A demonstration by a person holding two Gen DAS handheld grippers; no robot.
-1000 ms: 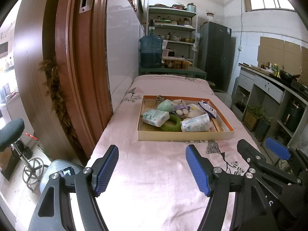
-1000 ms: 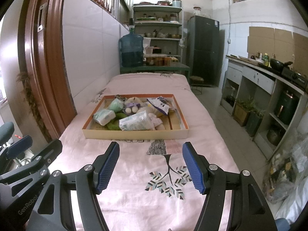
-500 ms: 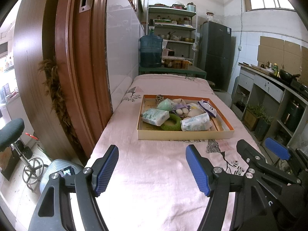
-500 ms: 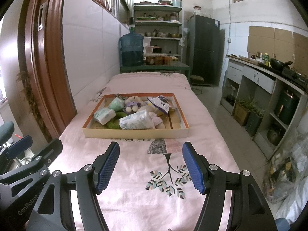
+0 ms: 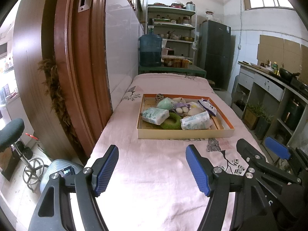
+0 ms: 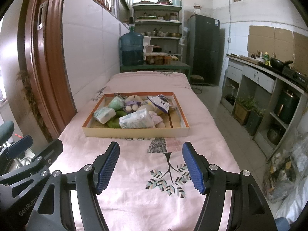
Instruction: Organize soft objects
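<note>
Over the pink bedsheet [image 5: 154, 173] I am hovering with both tools, and nothing is differing from a second ago: both views are matching the earlier ones exactly, with the box and its contents sitting just where they were. My left gripper [image 5: 152, 170] is standing released, its ribbed blue pads [image 5: 106, 170] spread wide with only cloth showing between them. My right gripper [image 6: 151, 168] is likewise released, jaws wide and empty, hanging over the printed tree motif [image 6: 167, 177] on the sheet. Ahead of both, well apart from the fingertips, the shallow cardboard tray [image 6: 134, 133] is lying flat on the bed, pale outside with an orange rim. Inside it the soft objects are heaped toward the left and middle: a crinkly plastic tissue pack [image 5: 155, 115] with a green print, a second tissue pack [image 6: 136, 120] in clear film, a fuzzy green ring [image 5: 171, 121] partly buried beneath them, a mint-green pouch [image 6: 115, 103], a plush toy [image 6: 131, 104] with purple trim, and a glossy white-and-purple snack bag [image 6: 159, 102]. The tray's right end is showing bare cardboard.
</note>
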